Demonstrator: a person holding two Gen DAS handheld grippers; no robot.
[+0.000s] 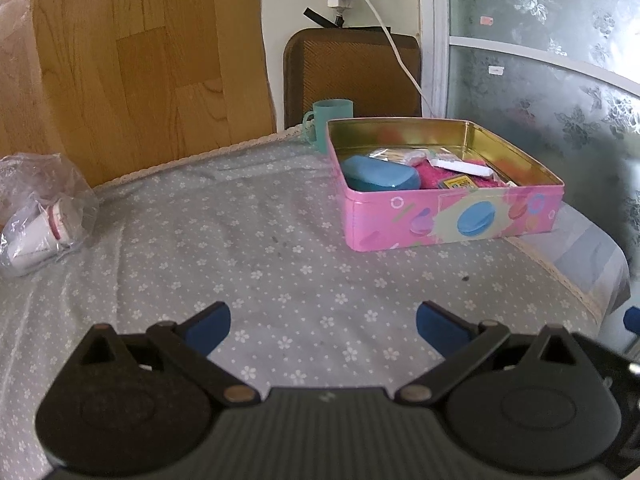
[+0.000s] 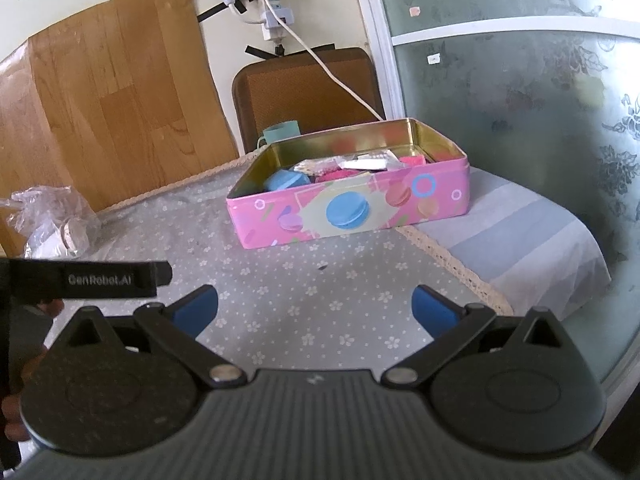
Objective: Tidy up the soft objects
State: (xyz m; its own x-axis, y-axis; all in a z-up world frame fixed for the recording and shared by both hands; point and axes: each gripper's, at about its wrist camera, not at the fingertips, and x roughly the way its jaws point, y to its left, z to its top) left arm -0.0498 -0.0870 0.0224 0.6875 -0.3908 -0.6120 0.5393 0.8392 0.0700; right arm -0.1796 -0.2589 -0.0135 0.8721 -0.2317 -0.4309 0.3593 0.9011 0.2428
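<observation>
My left tool (image 1: 323, 320) and right tool (image 2: 315, 306) both gape wide, empty, pink tin (image 2: 348, 212) ahead on tabletop (image 1: 240, 240), teal cup (image 1: 330, 118) behind tin, plastic bag (image 1: 40, 208) far left of it.

The left wrist camera sits just behind the left gripper (image 1: 323, 322) and looks forward, low over the table (image 1: 248, 248) with the flowered cloth, toward the far edge and the wall. The pink tin (image 1: 448, 220) stands right of centre in it, near the far right corner. The right wrist camera sits behind the right gripper (image 2: 315, 307), a little more to the right, and faces the same way; there the pink tin (image 2: 348, 212) is near the middle. Both views share the tin, the teal cup (image 1: 330, 120) behind it, the plastic bag (image 1: 44, 208) at the left edge, and the chair back (image 2: 304, 88).
</observation>
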